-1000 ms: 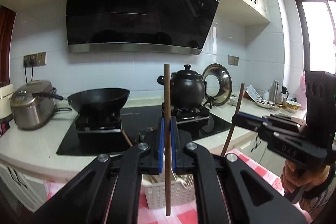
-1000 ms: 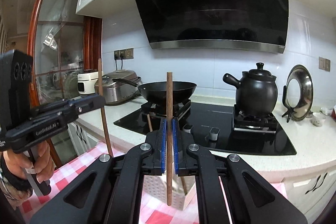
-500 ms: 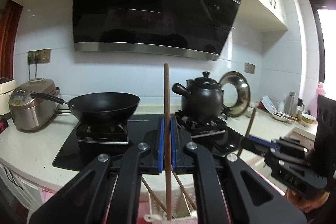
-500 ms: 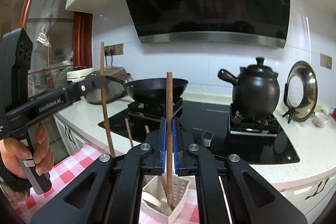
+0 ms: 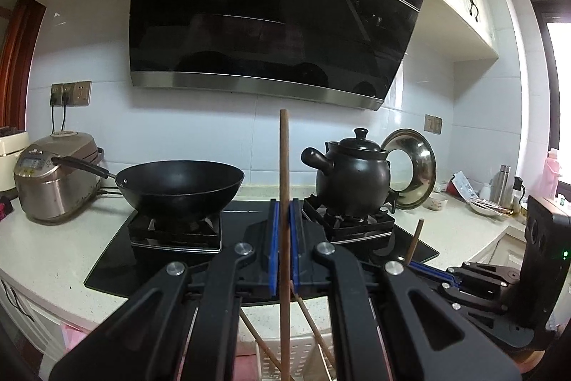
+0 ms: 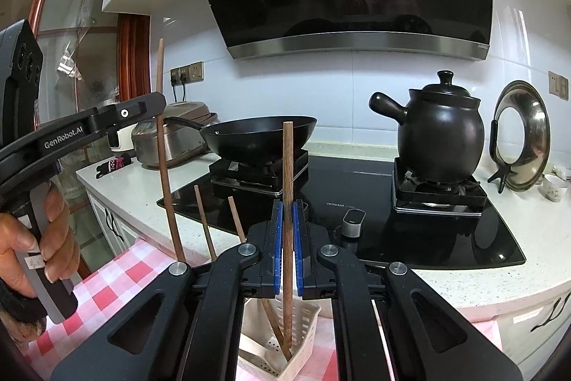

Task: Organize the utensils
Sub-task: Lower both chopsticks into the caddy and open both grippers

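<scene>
- Left wrist view: left gripper (image 5: 282, 256), jaws clamped on an upright wooden chopstick (image 5: 284, 174); its lower end reaches down to the white basket (image 5: 271, 359), where more sticks lean. Right gripper (image 5: 424, 268) at lower right, gripping a second chopstick (image 5: 415, 238). Behind: wok (image 5: 182, 184), black clay pot (image 5: 353, 177), rice cooker (image 5: 53, 181) on the desk (image 5: 46, 256).
- Right wrist view: right gripper (image 6: 288, 245), jaws clamped on a chopstick (image 6: 287, 166) whose tip sits inside the basket (image 6: 307, 327) on the checked cloth (image 6: 117, 277). A hand (image 6: 32, 238) holds the left gripper (image 6: 157, 106).
</scene>
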Demonstrator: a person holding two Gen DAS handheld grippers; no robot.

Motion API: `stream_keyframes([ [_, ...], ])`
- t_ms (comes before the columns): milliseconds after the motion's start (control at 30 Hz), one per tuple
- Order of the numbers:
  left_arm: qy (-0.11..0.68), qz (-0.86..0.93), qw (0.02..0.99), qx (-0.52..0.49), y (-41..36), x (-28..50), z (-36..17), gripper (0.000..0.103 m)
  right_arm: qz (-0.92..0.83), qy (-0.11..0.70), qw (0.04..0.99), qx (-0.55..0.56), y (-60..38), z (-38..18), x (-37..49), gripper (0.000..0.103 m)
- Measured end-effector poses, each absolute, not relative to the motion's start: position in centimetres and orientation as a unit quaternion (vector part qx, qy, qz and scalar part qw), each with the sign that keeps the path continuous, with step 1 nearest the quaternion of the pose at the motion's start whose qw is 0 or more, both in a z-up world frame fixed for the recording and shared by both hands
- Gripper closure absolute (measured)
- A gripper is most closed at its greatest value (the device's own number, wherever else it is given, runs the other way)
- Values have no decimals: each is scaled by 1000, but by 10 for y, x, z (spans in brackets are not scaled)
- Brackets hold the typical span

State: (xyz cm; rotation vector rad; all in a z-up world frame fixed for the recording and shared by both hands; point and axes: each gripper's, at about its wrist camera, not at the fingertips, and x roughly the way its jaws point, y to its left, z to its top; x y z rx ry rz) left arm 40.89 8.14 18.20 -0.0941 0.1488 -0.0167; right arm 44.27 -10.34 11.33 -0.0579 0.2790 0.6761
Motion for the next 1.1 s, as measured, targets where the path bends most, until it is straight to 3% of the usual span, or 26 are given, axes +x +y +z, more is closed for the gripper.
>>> stream_keyframes([
  [233,103,11,991,-82,88,427,139,97,326,151,932,-46,-96,98,448,97],
  [600,166,23,984,-53,79,439,83,94,319,192,928,-27,-104,70,462,96],
  [633,166,25,984,-53,79,437,82,92,319,193,928,-25,-105,70,462,95],
  [700,165,25,984,-55,80,430,83,76,322,192,927,-21,-108,72,460,91],
  [833,158,32,986,-45,79,411,90,74,318,184,930,-19,-111,82,448,90],
  [933,149,37,987,-37,79,392,97,65,319,175,931,-14,-116,92,434,90],
  [1100,147,58,987,-18,79,361,110,39,319,163,933,-20,-125,106,401,88],
])
